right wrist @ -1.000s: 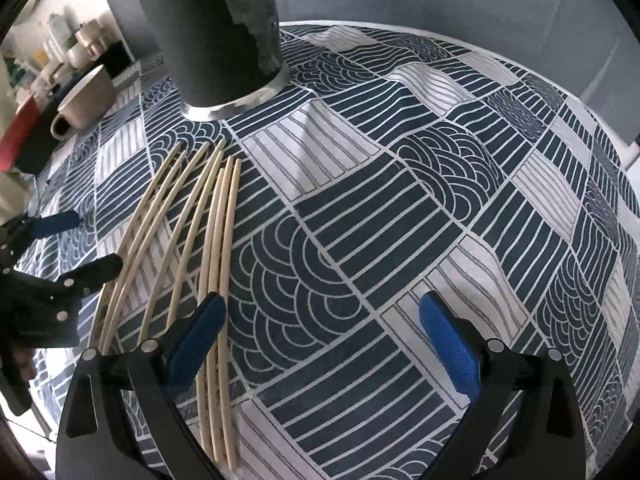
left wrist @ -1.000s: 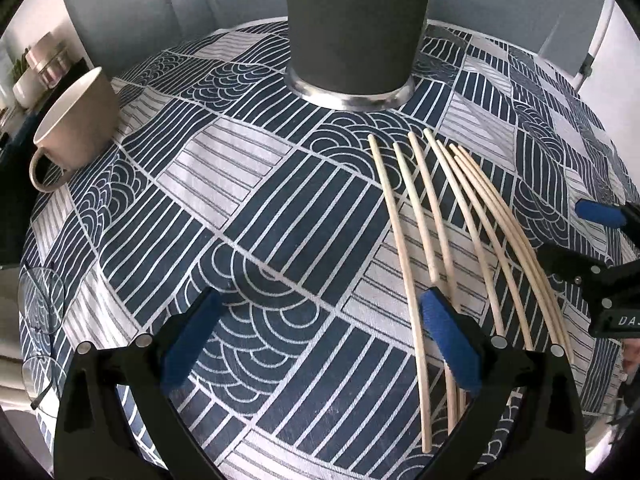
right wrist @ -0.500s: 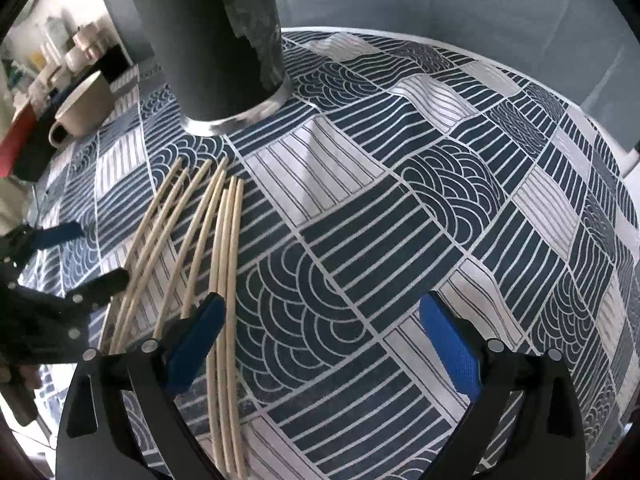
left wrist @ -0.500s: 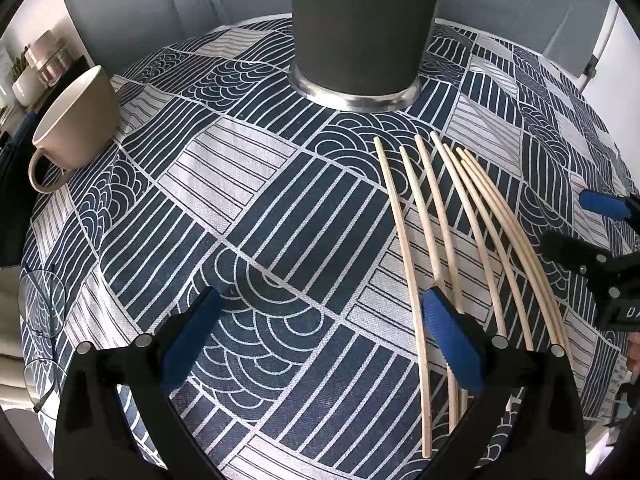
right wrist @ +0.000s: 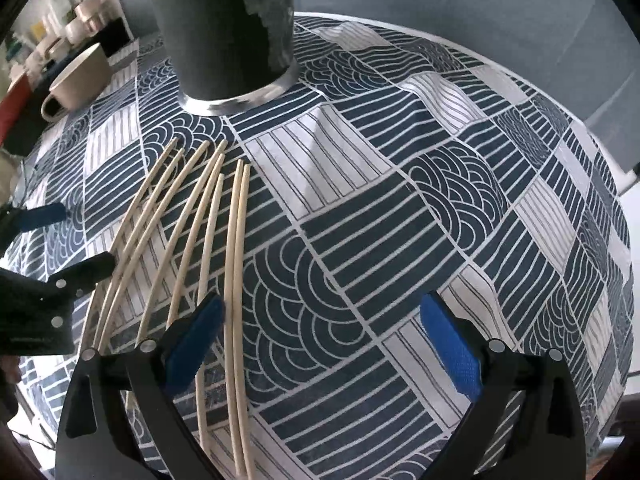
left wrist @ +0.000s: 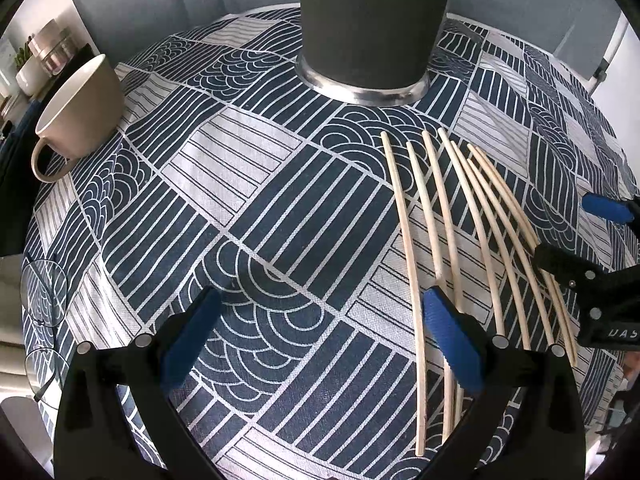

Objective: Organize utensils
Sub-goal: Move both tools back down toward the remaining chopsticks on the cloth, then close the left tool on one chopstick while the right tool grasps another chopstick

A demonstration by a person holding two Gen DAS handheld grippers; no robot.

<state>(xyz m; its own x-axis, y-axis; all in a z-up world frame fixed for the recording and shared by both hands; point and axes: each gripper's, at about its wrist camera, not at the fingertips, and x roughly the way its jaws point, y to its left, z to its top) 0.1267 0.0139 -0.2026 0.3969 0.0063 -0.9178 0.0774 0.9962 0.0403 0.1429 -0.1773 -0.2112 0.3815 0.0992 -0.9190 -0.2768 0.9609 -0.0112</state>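
While untouched, chopsticks (left wrist: 448, 236) beside holder (left wrist: 370, 24).

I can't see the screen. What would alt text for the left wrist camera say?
Wooden chopsticks lie fanned out on a navy patterned tablecloth, in front of a tall dark holder. The open left gripper hovers nearby, a beige mug sits at left, and the right gripper is at the right edge.

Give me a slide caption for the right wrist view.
Open right gripper over loose wooden chopsticks fanned on patterned tablecloth, before dark cylindrical holder.
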